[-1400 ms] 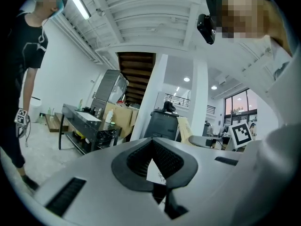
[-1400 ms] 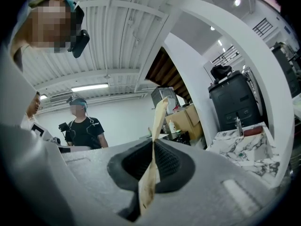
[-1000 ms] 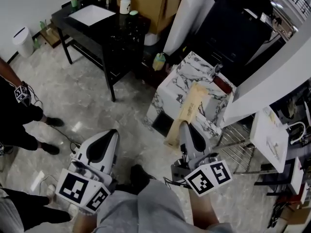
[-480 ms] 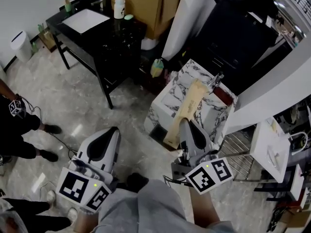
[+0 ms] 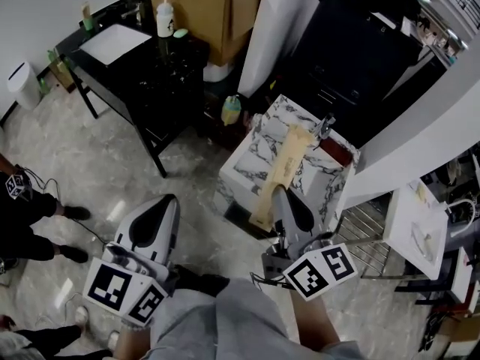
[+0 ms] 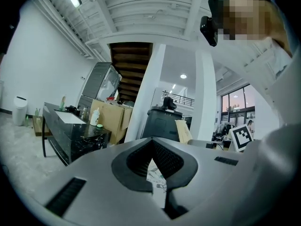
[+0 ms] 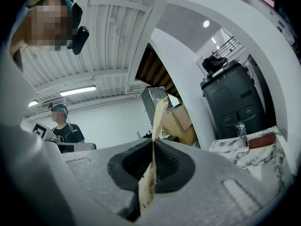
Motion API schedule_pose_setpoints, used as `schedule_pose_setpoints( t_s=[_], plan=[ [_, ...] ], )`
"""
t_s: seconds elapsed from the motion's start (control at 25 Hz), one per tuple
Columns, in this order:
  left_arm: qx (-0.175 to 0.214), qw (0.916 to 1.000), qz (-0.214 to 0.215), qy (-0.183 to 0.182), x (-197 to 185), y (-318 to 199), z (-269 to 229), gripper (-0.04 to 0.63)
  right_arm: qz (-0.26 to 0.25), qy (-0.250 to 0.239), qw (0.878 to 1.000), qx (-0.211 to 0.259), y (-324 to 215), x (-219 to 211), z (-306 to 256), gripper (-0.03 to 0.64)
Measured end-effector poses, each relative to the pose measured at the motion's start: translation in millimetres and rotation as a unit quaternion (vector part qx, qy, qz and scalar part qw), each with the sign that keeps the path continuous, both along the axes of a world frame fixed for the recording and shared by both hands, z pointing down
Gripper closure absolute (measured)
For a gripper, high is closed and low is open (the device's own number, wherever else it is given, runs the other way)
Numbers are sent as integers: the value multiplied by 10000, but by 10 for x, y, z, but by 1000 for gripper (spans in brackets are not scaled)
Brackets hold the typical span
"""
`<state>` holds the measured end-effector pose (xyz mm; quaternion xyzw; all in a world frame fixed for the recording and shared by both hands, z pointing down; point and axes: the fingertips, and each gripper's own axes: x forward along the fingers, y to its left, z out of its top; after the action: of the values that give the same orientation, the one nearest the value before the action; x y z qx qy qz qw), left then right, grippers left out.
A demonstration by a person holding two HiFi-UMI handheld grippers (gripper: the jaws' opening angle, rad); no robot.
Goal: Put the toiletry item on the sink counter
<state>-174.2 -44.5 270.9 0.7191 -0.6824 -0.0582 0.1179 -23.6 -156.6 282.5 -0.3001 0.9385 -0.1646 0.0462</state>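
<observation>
The toiletry item is one long, flat, tan packet with a paper-like face and darker smudges near its lower end. The right gripper pinches it by that lower end, jaws clenched on it edge-on, and the packet sticks straight out past the jaw tips. In the right gripper view it rises as a thin strip from between the black pads of the right gripper. The left gripper sits beside it, jaws pressed together on nothing, as the left gripper view shows at its tips.

Just ahead of the right gripper and under the packet stands one marble-patterned counter with one metal tap at its far edge. Well ahead of the left gripper and off to its left stands one black counter with one white basin. One white bottle stands on it. Behind it is one cardboard box. One white bin stands far to the left
</observation>
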Motion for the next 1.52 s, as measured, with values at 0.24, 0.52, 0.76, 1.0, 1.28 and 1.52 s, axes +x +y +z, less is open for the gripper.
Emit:
schedule_pose_setpoints(
  t_s=[0.24, 0.52, 0.76, 1.0, 1.28, 1.52],
  plan=[
    [-49, 9995, 301, 26, 151, -212, 54, 591, 197, 9, 9997, -125, -123, 115, 128, 614],
    [-48, 9977, 673, 20, 263, -508, 108, 591, 389, 4, 9990, -202, -250, 181, 240, 614],
    [-76, 9949, 1003, 31, 283, -820, 103, 591, 559, -37, 9975, -424, -450, 205, 311, 614],
    [-62, 9913, 1314, 31, 171, -1150, 155, 591, 751, -66, 9955, -577, -685, 59, 435, 614],
    [-80, 9859, 1669, -61, -37, -1594, 90, 591, 1003, -89, 9921, -753, -1015, -154, 517, 614],
    [-136, 9806, 1954, -49, -168, -1916, 121, 591, 1218, -114, 9881, -933, -1284, -319, 657, 614]
  ],
)
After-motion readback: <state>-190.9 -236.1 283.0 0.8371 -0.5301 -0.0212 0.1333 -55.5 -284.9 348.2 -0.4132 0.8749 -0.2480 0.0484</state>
